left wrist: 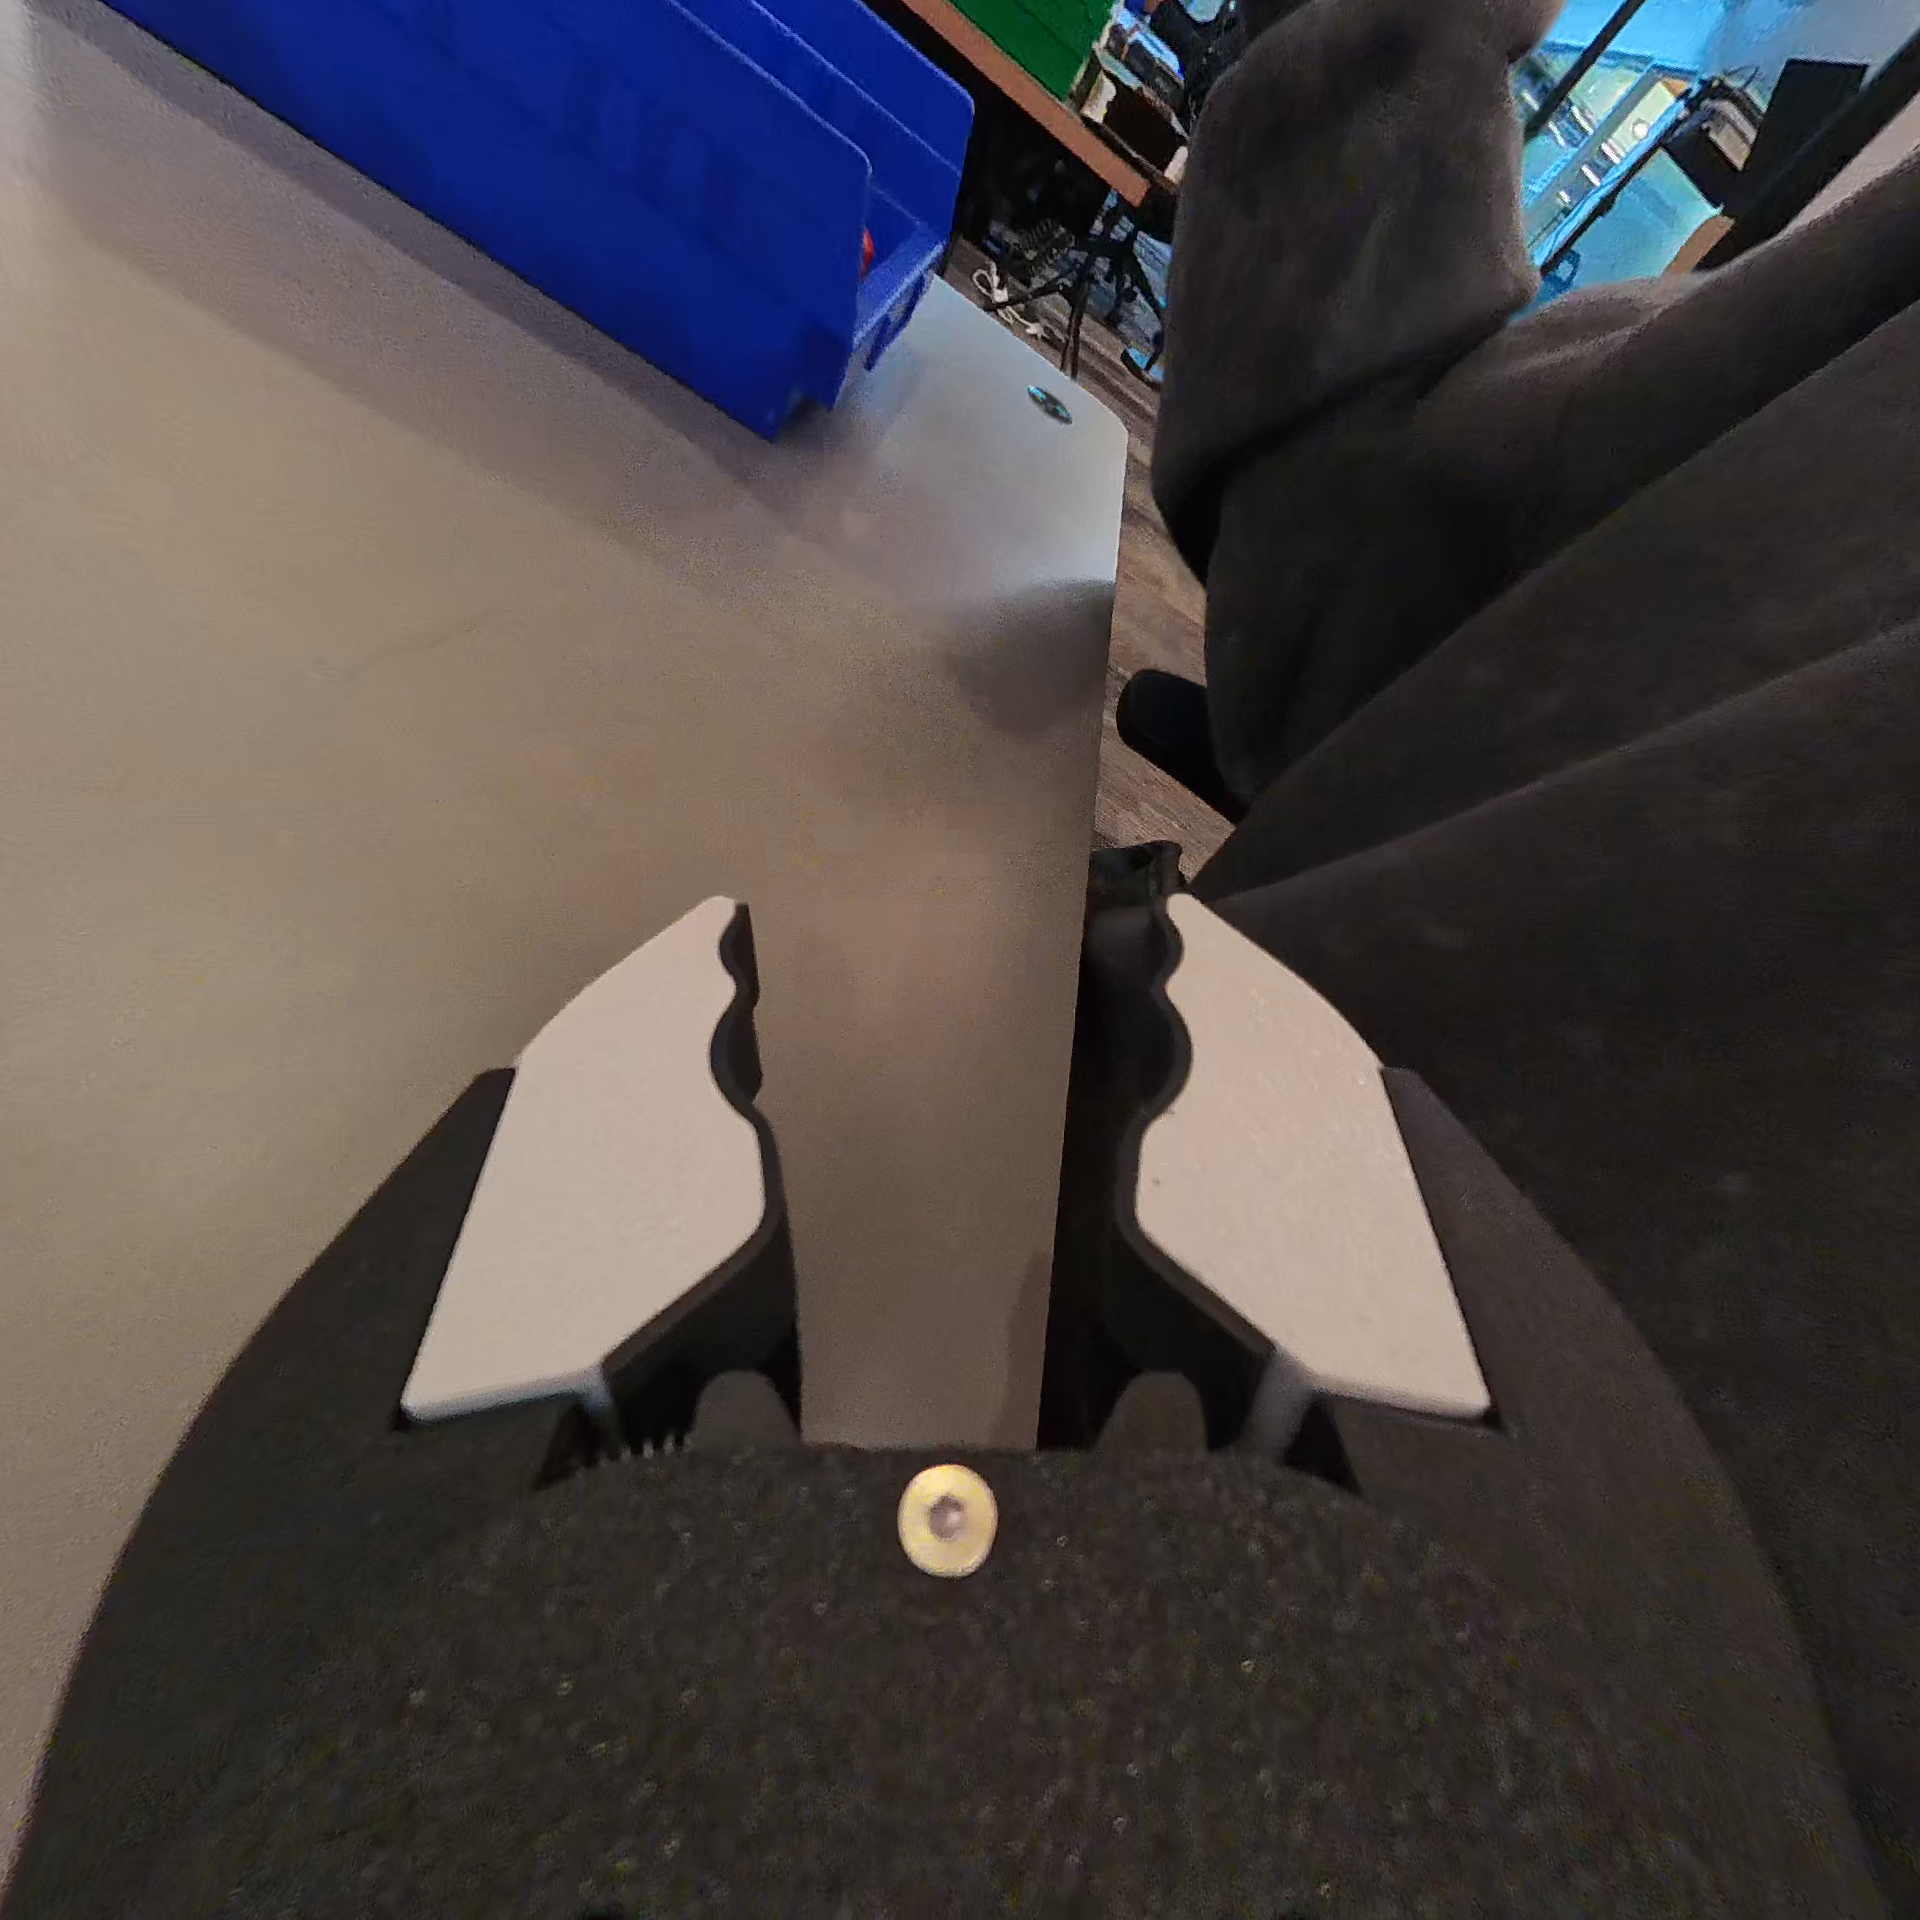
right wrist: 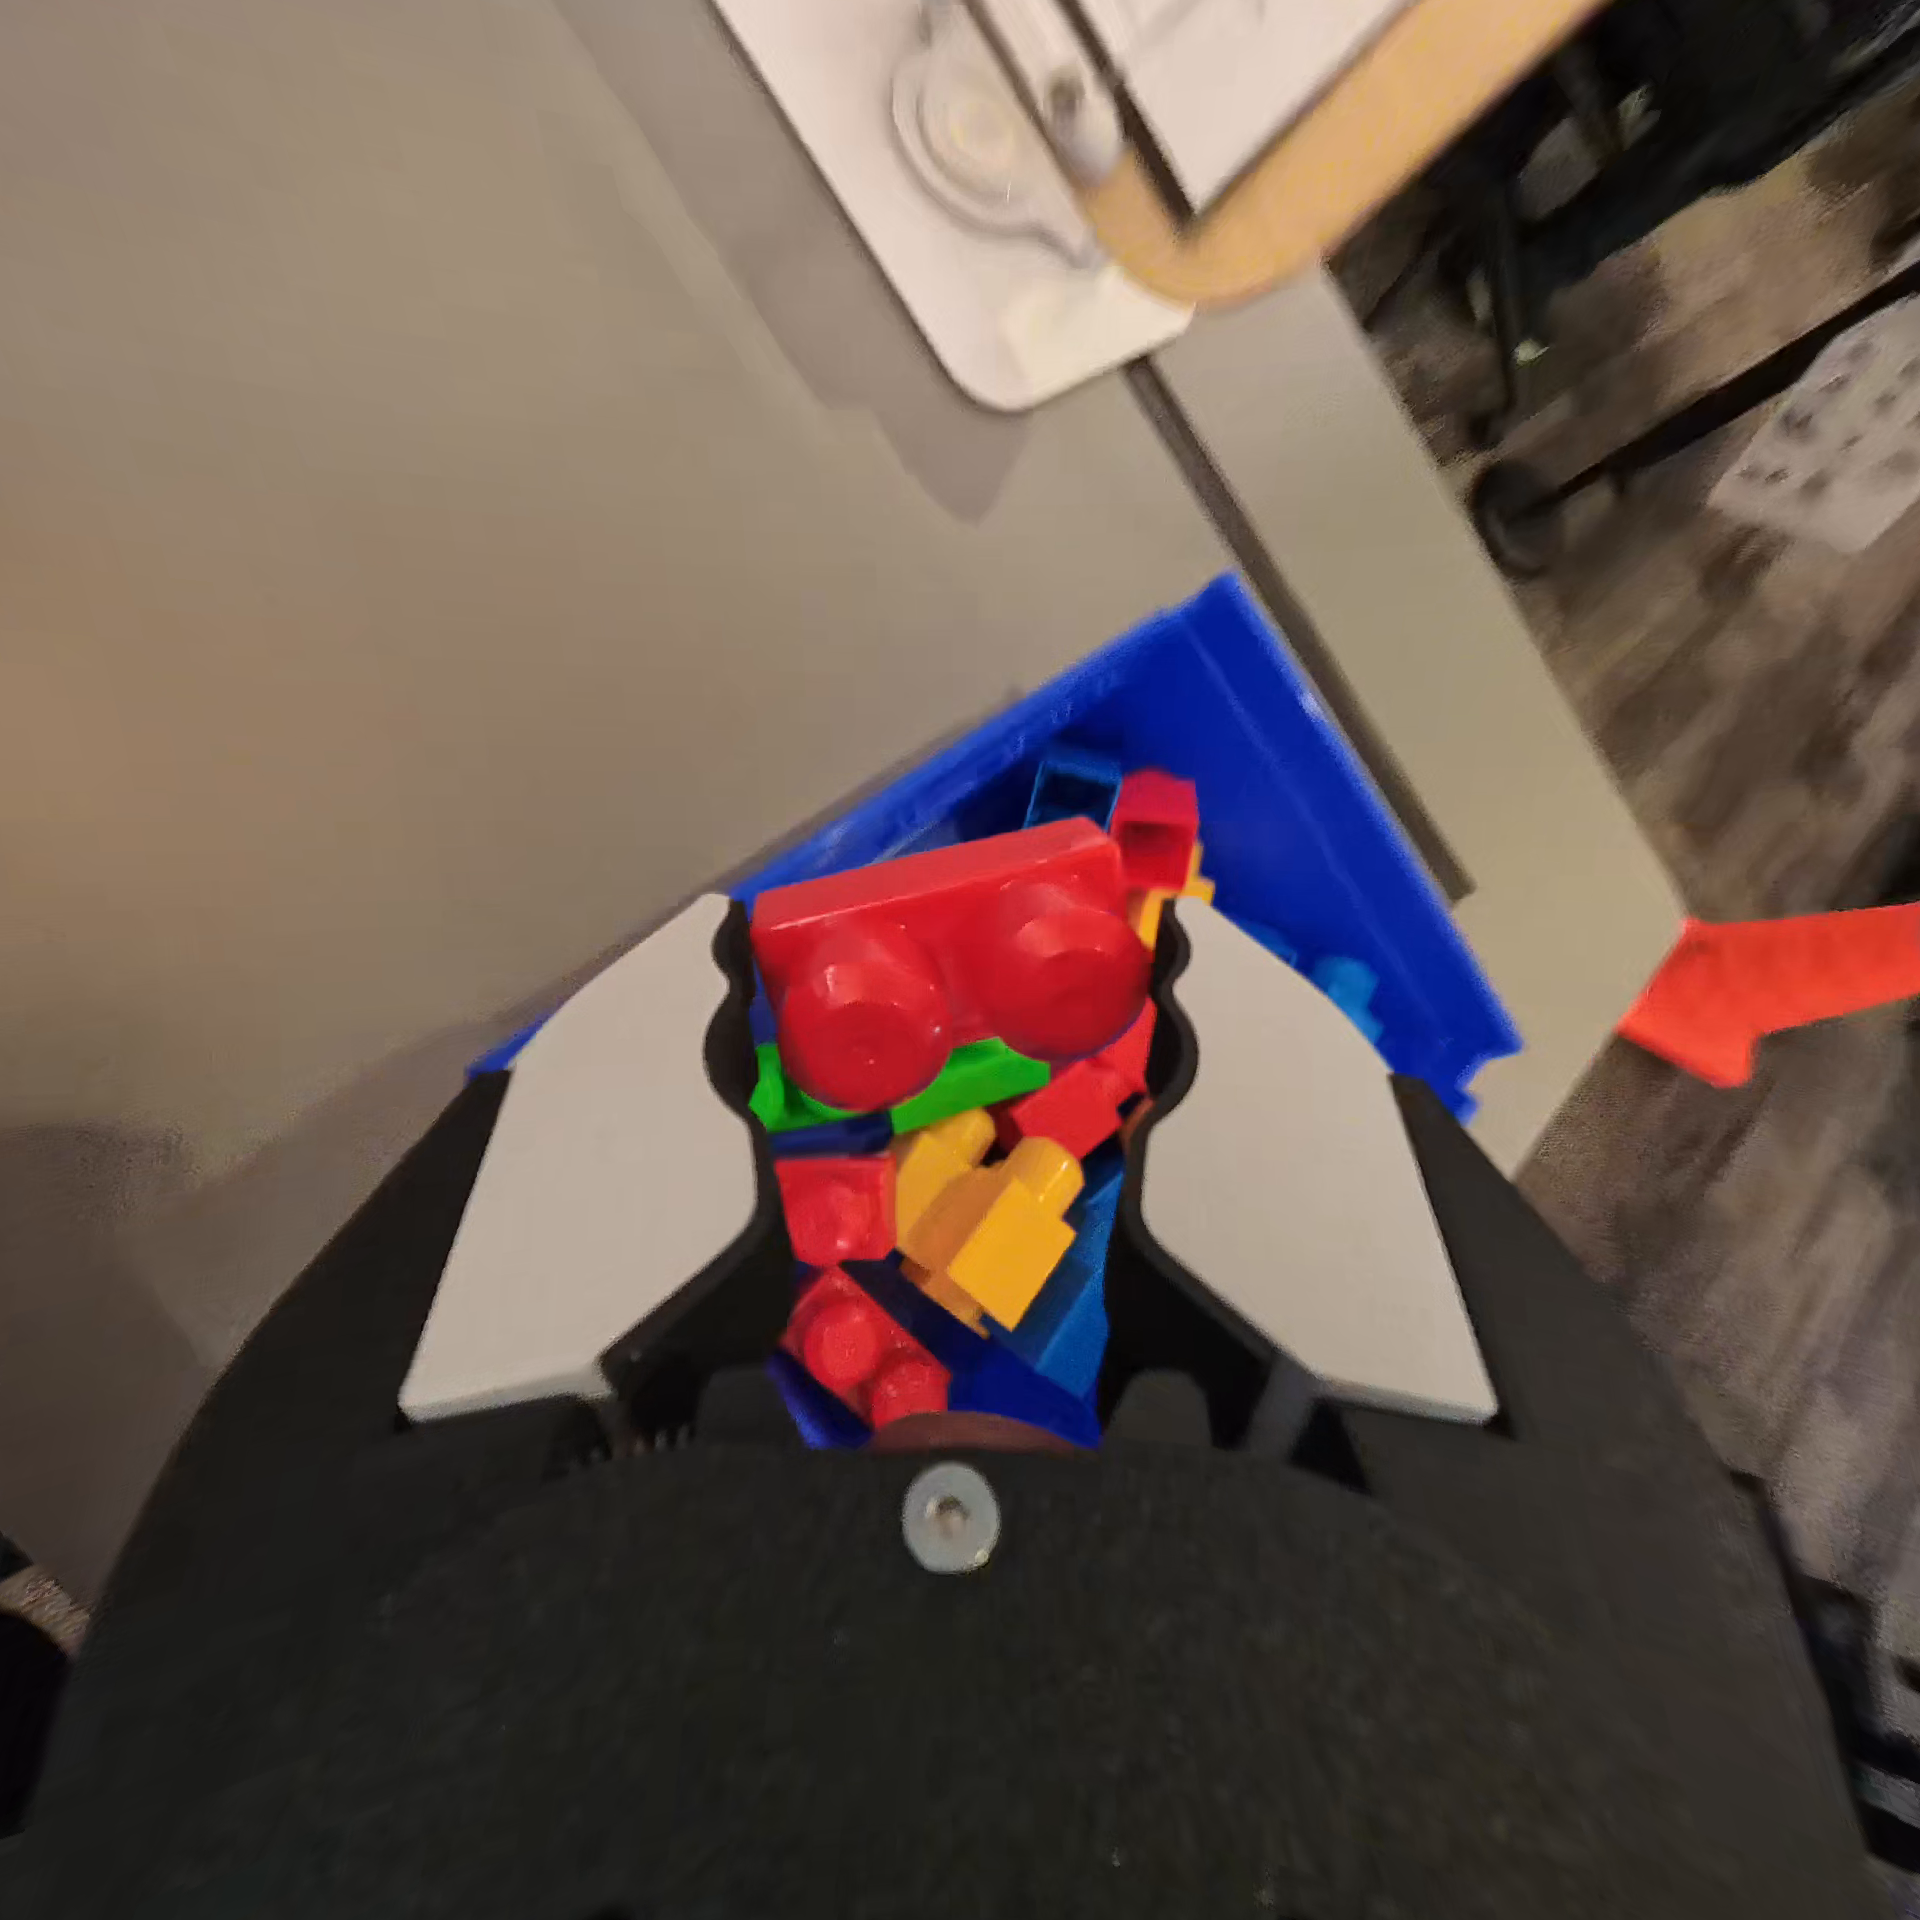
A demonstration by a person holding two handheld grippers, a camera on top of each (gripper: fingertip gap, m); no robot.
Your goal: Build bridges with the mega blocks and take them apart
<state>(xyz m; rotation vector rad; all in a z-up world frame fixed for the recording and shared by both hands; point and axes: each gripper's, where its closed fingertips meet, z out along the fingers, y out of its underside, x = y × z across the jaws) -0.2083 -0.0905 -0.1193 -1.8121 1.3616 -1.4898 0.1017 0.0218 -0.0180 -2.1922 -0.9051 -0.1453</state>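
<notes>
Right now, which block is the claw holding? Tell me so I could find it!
Find the blue bin of blocks on the grey table. Above it, the right gripper pinches a red block. It's the biggest, with two round studs facing you.

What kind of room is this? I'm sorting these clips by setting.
Probably a workshop or lab, not a home. A plain grey table carries a blue storage bin of toy blocks, another workbench stands behind it, and cables trail over the floor near equipment stands.
</notes>
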